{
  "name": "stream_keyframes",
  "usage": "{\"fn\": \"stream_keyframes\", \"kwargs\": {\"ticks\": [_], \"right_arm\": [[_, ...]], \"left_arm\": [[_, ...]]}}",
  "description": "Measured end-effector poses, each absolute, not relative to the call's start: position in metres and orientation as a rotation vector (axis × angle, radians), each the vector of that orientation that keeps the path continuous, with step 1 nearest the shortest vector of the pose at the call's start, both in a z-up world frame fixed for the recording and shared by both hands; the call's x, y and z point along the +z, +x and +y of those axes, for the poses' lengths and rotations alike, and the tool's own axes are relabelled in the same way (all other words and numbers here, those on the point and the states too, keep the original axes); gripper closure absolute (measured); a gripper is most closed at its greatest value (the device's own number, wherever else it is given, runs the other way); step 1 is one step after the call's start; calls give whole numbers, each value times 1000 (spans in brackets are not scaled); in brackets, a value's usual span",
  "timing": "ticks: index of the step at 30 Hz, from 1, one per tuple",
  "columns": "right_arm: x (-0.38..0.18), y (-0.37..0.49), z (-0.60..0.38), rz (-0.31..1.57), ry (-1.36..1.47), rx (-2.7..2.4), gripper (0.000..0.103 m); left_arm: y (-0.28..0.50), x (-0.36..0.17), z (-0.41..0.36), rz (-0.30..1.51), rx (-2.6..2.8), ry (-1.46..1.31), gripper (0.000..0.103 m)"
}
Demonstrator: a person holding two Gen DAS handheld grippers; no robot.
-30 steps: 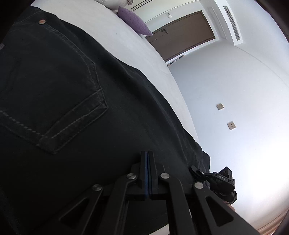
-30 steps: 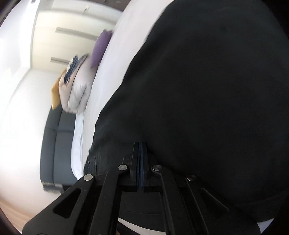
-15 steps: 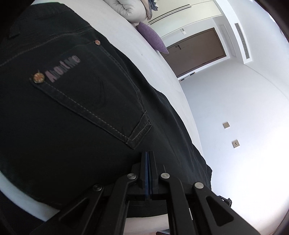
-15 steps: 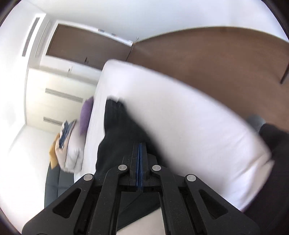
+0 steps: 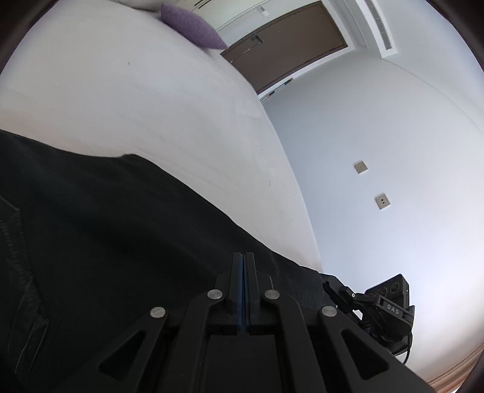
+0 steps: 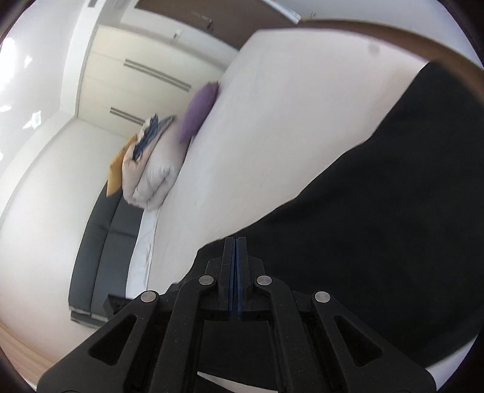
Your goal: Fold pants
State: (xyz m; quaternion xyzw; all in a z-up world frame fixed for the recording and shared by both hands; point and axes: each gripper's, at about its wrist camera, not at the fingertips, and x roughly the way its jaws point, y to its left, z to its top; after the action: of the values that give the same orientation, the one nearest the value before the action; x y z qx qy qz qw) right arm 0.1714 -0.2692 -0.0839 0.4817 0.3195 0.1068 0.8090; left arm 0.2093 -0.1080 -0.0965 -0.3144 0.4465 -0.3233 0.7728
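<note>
Black denim pants lie on the white bed; a stitched pocket edge shows at the far left of the left wrist view. My left gripper is shut, its tips over the pants' near edge; whether cloth is pinched between them is hidden. In the right wrist view the pants fill the lower right of the bed. My right gripper is shut at the pants' edge, grip on cloth unclear. The right gripper's body also shows in the left wrist view.
A purple cushion and a folded pale duvet sit at the far end of the bed. A dark sofa stands beside the bed. A brown door and a white wall with sockets are on the right.
Both grippers have swung: the pocket and label slid out of the left view, and more bare bed shows. In the right view the pants now fill the lower right again.
</note>
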Motion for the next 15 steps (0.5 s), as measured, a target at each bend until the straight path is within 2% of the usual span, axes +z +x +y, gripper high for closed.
{"fn": "stream_keyframes", "kwargs": {"ticks": [4,6,7,15], "right_arm": [[-127,226,-230,857,1072,294,103],[-153,229,-246,871,1116,227,103],[-170,223,-254,835,1161,250,103],[-173,194,-438,594,1303,28,103]], "left_arm": [[232,-127,-116,1046,-671,-643,103],[235,-142,-102,1050,-670,-710,99],[236,-147,-93,1038,-669,-746,99],[247,-140,-22,970,-573,-725,99]]}}
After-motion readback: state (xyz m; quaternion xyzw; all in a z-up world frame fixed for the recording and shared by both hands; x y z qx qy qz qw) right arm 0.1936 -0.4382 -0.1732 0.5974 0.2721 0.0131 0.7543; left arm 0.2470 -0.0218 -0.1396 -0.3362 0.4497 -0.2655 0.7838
